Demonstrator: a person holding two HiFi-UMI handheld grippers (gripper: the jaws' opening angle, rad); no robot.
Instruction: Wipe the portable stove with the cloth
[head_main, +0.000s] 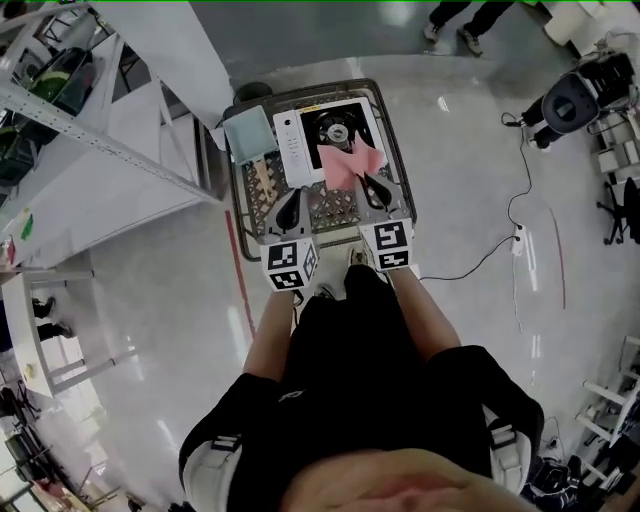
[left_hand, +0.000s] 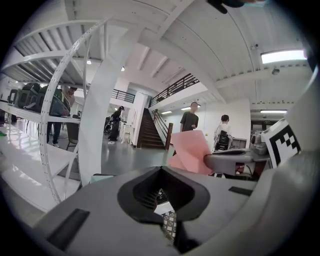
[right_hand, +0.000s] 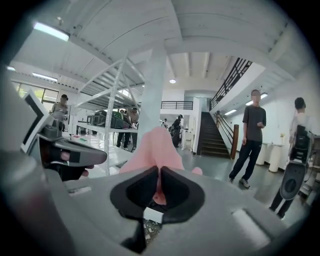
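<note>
Pink cloth (head_main: 350, 165), pinched in the right tongs (head_main: 374, 190), hangs at the 5 o'clock corner of the portable stove (head_main: 335, 128), which lies toward 12 o'clock; the left tongs (head_main: 290, 208), closed on nothing, are farther off at 7 o'clock.

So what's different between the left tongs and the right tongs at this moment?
The right tongs are shut on the pink cloth, while the left tongs are shut on nothing. In the head view the right tongs reach a little further forward, about to the near edge of the stove, while the left tongs sit back over the mesh of the cart. Shared: both are grey and point toward the stove.
</note>
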